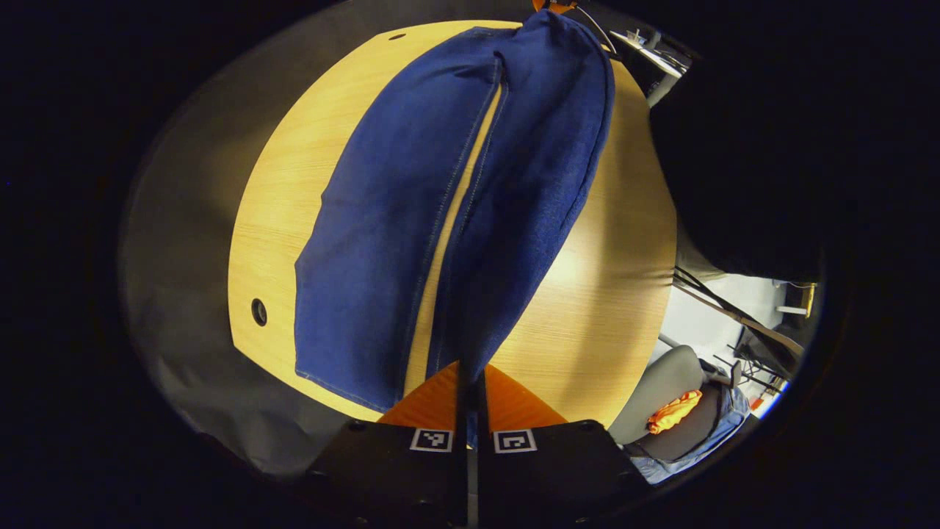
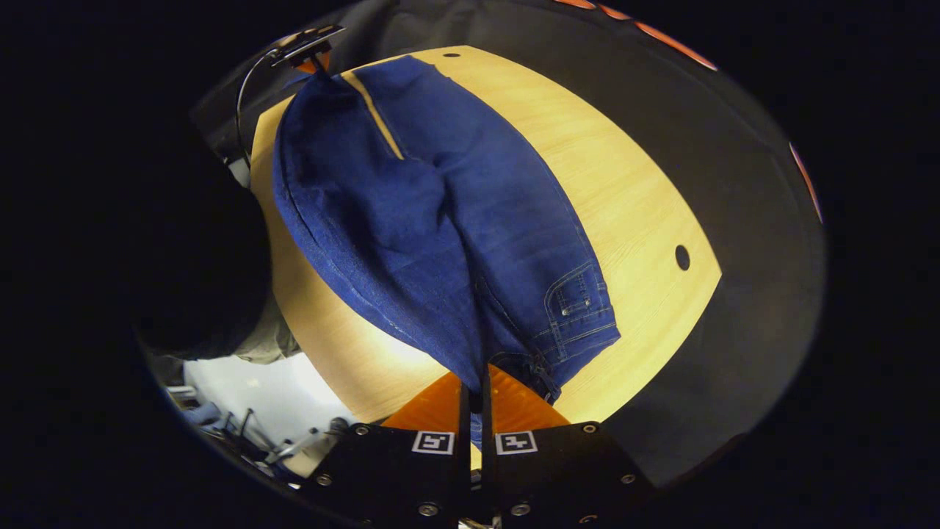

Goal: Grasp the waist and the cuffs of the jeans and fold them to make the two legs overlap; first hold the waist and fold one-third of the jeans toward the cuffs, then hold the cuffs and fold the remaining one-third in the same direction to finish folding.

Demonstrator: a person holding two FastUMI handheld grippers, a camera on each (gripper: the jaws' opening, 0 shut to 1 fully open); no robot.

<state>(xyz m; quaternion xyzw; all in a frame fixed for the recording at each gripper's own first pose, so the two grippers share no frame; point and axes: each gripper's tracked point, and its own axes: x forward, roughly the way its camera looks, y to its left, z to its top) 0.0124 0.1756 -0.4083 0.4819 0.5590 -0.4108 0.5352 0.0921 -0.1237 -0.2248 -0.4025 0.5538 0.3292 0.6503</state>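
Blue jeans (image 1: 382,220) lie lengthwise on a round wooden table (image 1: 294,169). My left gripper (image 1: 470,382) is shut on the cuff of the leg nearer the person, and that leg (image 1: 536,184) hangs raised off the table. The other leg lies flat. At the far end the right gripper (image 1: 554,6) holds the waist. In the right gripper view, my right gripper (image 2: 474,389) is shut on the waist edge of the jeans (image 2: 470,198), beside a stitched pocket (image 2: 580,301). The left gripper (image 2: 305,44) shows far off at the cuffs, above the table (image 2: 624,191).
The table has a cable hole (image 1: 258,311) near its far edge, seen also as a hole (image 2: 682,257) in the right gripper view. Black cloth surrounds the table. A grey chair with an orange cloth (image 1: 674,411) stands off the near side, by the person's dark clothing (image 1: 734,184).
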